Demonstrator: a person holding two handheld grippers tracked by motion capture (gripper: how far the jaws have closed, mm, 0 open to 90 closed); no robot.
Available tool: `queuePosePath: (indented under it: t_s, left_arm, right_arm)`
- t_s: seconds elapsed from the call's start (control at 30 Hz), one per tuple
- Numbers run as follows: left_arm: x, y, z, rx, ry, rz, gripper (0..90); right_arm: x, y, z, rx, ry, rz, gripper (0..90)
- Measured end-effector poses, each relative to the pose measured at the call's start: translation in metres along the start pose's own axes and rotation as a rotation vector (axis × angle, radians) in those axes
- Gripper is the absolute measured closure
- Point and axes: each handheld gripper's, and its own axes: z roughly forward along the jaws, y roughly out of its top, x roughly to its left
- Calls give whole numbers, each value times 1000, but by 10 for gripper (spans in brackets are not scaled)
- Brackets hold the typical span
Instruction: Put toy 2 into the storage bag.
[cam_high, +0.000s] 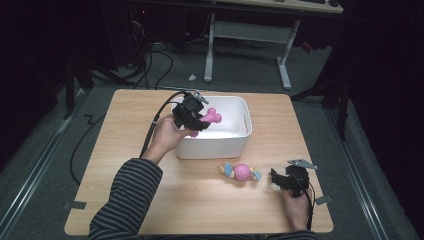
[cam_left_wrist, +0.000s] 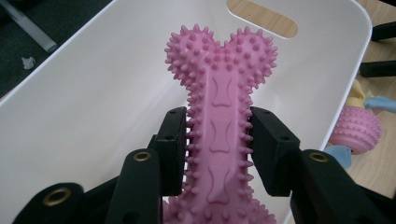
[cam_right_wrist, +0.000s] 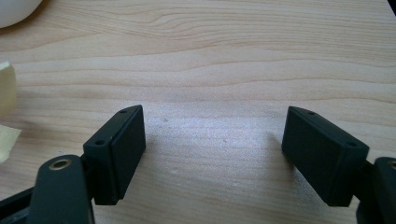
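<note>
A pink spiky bone toy (cam_left_wrist: 219, 116) is clamped by its shaft between the jaws of my left gripper (cam_left_wrist: 217, 149), which is shut on it. In the high view the left gripper (cam_high: 192, 120) holds the pink bone toy (cam_high: 210, 118) over the left side of the white bin (cam_high: 235, 142). A pink ball toy with yellow and blue ends (cam_high: 241, 172) lies on the table in front of the bin, and it shows at the right edge of the left gripper view too (cam_left_wrist: 357, 130). My right gripper (cam_high: 276, 179) rests open on the wood right of that toy, its jaws (cam_right_wrist: 212, 149) wide apart with nothing between them.
The bin stands on a wooden table (cam_high: 150, 200). A slot handle (cam_left_wrist: 261, 18) is cut in the bin's far wall. A metal frame (cam_high: 247, 35) and cables (cam_high: 145, 60) lie on the floor beyond the table.
</note>
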Motion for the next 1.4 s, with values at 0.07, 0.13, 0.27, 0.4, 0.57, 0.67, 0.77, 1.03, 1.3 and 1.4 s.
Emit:
queuePosePath:
  t_s: [0.07, 0.13, 0.27, 0.4, 0.57, 0.67, 0.77, 1.03, 1.3, 1.4]
  left_arm:
    - [1, 0, 2, 4, 1, -1, 584]
    - [3, -1, 5, 6, -2, -10, 584]
    - [5, -2, 11, 23, -3, -20, 584]
    - [4, -5, 16, 33, -10, -23, 584]
    - [4, -6, 20, 42, -15, -28, 581]
    - [4, -7, 22, 52, -15, -31, 578]
    - [4, -7, 23, 61, -18, -31, 571]
    - [5, -6, 18, 37, -15, -27, 456]
    - [5, -9, -11, -36, 7, -31, 414]
    - [4, -12, -22, -71, 17, -37, 408]
  right_arm:
    - [0, 0, 0, 0, 0, 0, 217]
    - [0, 0, 0, 0, 1, 0, 218]
    - [0, 0, 0, 0, 2, -2, 218]
    - [0, 0, 0, 0, 1, -1, 218]
    - [0, 0, 0, 0, 2, -2, 218]
    - [0, 0, 0, 0, 2, -2, 218]
    - [0, 0, 0, 0, 2, -1, 218]
    - [0, 0, 0, 0, 4, -2, 218]
    - [0, 0, 0, 0, 5, -4, 218]
    - [0, 0, 0, 0, 5, -4, 218]
